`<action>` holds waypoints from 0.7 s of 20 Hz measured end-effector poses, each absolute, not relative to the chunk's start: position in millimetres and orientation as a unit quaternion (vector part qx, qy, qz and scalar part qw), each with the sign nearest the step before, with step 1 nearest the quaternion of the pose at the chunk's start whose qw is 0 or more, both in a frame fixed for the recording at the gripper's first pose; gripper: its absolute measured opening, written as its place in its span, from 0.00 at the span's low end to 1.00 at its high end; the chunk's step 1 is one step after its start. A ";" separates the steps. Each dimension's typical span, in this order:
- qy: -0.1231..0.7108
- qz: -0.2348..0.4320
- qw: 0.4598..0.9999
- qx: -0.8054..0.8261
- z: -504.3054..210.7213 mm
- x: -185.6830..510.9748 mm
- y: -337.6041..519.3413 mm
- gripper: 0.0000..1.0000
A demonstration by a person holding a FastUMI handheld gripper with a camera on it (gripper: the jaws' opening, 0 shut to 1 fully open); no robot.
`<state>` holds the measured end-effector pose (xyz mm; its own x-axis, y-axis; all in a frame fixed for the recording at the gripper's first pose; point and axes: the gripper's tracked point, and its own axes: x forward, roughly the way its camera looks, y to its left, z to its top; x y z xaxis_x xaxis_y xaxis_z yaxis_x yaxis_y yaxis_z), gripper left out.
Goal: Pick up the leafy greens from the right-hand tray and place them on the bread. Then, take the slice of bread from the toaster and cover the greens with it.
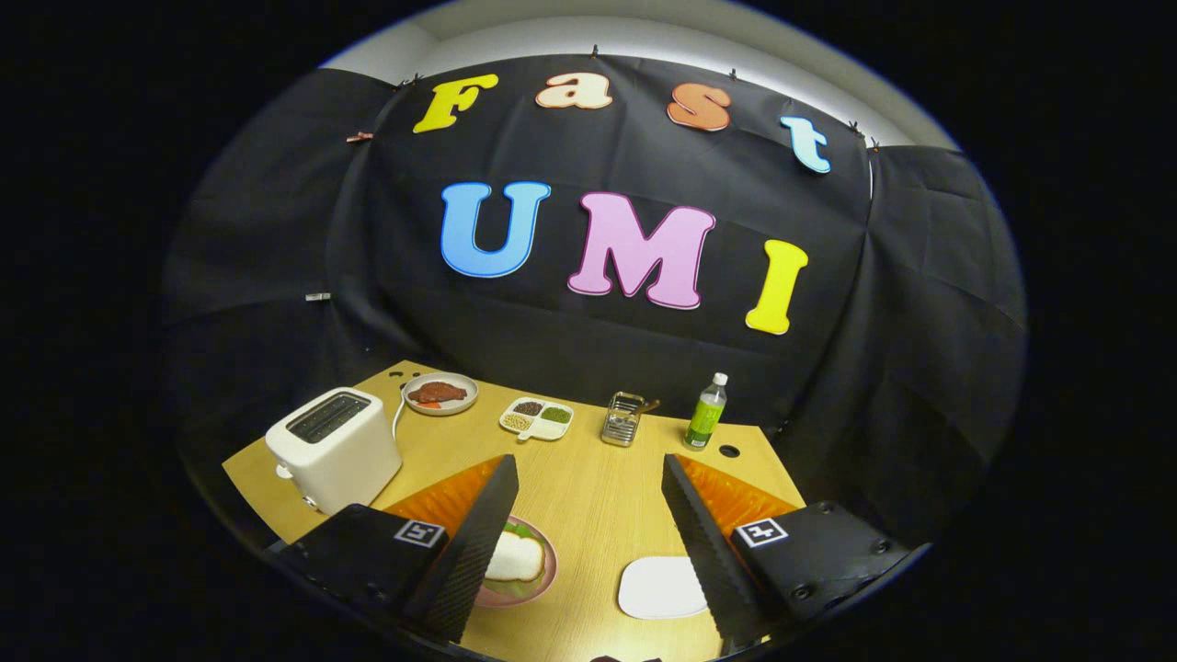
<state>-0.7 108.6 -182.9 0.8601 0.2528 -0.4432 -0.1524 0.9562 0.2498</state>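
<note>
Fingers (pixel 483 524) were spread wide with nothing between them, gripper (pixel 588 533) hovering over the wooden table (pixel 588 478). Bread (pixel 517 557) sat on its pink plate (pixel 542 581) beside the left finger, with greens apparently already on it behind the slice; the white tray (pixel 660 588) by the right finger looked bare. Next up, I'd guess: swinging left toward the toaster (pixel 333 449) for the covering slice.

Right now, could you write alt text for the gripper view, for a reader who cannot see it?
The open tool hovers over a wooden table, holding nothing. A plate with a bread slice lies between its fingers; a white tray lies beside it, with a white toaster further back.
</note>
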 end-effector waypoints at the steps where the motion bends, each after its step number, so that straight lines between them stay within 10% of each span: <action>1: 0.238 0.104 0.960 0.105 -174.7 -3.4 103.9 0.98; 14: 0.223 0.091 0.963 0.120 -141.5 -41.1 87.0 0.98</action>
<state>-41.1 87.0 -141.5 0.8839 0.2292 -0.4075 -0.1221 0.9545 0.2720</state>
